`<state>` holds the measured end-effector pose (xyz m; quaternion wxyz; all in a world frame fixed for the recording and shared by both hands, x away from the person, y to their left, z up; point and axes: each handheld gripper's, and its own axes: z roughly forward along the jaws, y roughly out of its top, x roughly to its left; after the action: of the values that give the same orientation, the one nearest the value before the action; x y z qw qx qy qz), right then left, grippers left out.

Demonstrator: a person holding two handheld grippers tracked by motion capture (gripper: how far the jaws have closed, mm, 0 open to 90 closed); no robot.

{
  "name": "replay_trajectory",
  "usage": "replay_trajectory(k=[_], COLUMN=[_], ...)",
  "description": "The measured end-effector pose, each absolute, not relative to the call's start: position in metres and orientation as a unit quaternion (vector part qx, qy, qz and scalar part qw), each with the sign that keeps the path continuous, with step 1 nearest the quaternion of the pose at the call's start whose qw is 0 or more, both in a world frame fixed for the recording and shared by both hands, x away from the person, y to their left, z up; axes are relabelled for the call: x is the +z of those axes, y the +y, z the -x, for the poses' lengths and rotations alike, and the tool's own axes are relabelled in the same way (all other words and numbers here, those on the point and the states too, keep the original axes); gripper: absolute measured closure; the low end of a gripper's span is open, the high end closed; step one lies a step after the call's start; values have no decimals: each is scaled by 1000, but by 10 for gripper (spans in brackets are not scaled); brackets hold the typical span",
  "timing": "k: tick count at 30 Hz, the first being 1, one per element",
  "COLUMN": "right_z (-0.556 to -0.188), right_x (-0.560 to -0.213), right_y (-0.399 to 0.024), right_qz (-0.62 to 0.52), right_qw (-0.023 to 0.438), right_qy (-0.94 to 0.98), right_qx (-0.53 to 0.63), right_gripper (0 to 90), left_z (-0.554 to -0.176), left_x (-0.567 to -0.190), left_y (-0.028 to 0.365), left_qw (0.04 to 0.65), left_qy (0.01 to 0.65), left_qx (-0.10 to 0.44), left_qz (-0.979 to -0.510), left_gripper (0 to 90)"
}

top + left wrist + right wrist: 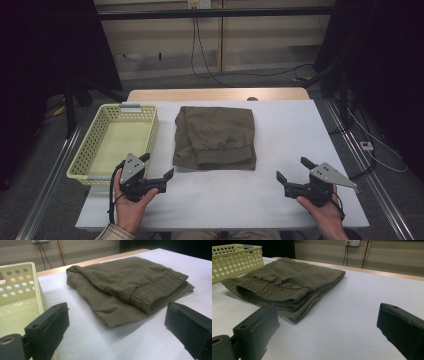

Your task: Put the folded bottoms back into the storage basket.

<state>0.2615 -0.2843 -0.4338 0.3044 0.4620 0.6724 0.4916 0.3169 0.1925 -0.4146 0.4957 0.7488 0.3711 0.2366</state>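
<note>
From above, I see both my hands low in the frame, my left claw (159,168) and right claw (290,170) gaping, empty. My left claw's view shows the elastic waistband. The folded olive trousers (215,137) lie mid-table (290,130), just right of the yellow basket (95,145).

Basket (17,290) cut off at left edge, left gripper view; shorts' (215,137) inner folds hidden beneath top layer.
</note>
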Motion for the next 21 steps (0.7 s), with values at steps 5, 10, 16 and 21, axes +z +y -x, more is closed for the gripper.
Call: replay_trajectory(k=[5,10,16,21], right_z=[-262,-262,-261,-261], right_x=[-434,-435,-434,-434], right_y=[-285,-286,-284,-283], right_qz=[-462,-462,-459,-455], right_qw=[303,299,296,297], right_qy=[672,673,676,679], right_qx=[493,494,494,494], right_gripper=[37,39,39,39], left_z=[-317,-320,-321,-321], left_x=[-414,-413,-412,-413], left_y=[190,188,181,172], left_qw=[494,486,487,480], left_qy=[372,378,368,356], left_qx=[235,231,213,199], left_qz=[-749,-753,-763,-777], left_gripper=[60,40,43,46])
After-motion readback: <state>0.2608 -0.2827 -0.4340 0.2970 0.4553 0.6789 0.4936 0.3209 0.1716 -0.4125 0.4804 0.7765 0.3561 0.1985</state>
